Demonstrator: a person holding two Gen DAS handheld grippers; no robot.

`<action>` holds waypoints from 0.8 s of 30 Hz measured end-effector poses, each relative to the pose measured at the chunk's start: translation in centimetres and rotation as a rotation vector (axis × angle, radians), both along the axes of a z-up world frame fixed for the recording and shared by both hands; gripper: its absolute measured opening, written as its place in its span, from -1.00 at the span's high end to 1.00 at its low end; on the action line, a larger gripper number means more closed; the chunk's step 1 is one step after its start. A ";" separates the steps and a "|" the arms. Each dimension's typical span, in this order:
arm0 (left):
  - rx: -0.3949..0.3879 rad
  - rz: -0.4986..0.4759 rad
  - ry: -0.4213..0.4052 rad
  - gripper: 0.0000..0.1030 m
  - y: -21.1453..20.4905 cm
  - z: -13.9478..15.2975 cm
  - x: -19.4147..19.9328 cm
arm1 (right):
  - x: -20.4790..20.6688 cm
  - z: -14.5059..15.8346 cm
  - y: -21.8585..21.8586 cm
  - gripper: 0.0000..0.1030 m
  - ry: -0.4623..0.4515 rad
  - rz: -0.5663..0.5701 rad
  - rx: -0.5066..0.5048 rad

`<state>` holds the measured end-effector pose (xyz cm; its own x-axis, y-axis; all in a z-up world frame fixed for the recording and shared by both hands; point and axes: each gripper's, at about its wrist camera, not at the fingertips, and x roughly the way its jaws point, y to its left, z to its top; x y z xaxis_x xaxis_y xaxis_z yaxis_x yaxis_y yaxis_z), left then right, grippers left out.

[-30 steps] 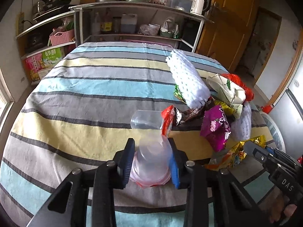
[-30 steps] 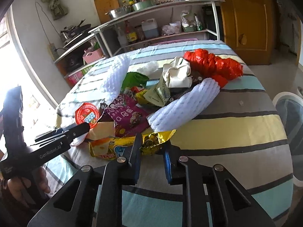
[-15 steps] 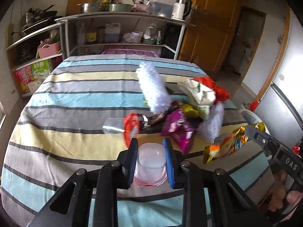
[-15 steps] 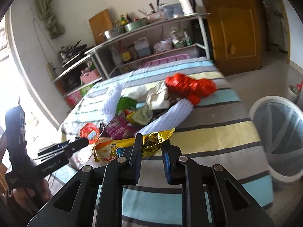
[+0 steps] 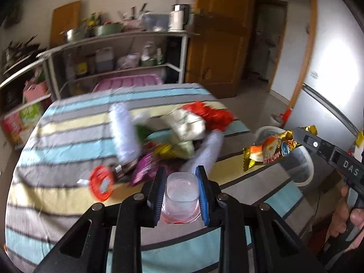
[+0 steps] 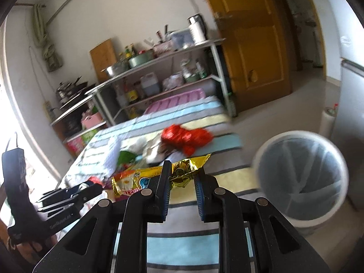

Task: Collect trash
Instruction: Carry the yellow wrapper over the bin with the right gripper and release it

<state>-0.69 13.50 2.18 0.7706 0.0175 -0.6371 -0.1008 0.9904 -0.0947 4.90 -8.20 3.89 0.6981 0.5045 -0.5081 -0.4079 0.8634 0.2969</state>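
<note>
Trash is pinched in both grippers: the left gripper [image 5: 180,185] clamps a clear plastic cup [image 5: 181,199], the right gripper [image 6: 182,180] a gold snack wrapper [image 6: 159,177]. More litter [image 5: 182,132] lies on the striped table [image 5: 56,141]; a white bin [image 6: 300,177] stands beside it.

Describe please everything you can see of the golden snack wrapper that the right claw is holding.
The golden snack wrapper is a crinkled, shiny foil packet, gold with an orange and white printed panel and a blue mark. It looks flat and empty. The right claw is shut on its crumpled gold part, and the printed end sticks out sideways. It hangs in the air, off the striped tablecloth, touching nothing but the pads. The white trash bin stands nearby.
</note>
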 end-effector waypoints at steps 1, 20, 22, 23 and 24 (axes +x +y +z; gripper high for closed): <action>0.004 -0.021 -0.006 0.46 -0.8 0.3 0.5 | 0.2 0.1 -0.7 0.61 -0.001 -0.014 0.002; -0.044 -0.427 0.033 0.46 -18.1 0.4 11.0 | 5.6 -1.7 -15.7 0.60 0.061 -0.377 -0.121; -0.041 -0.445 0.058 0.46 -19.3 -0.3 11.9 | 6.3 -2.8 -16.1 0.60 0.085 -0.394 -0.152; -0.039 -0.452 0.069 0.46 -19.7 -0.7 12.4 | 6.8 -3.4 -16.2 0.60 0.096 -0.393 -0.171; -0.044 -0.454 0.083 0.46 -20.1 -1.1 12.8 | 7.4 -4.2 -16.2 0.60 0.116 -0.394 -0.194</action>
<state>12.12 -6.62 1.05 0.6402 -0.3386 -0.6895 0.3334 0.9311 -0.1477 12.28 -24.36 -0.26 0.7508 0.0992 -0.6531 -0.0106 0.9903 0.1383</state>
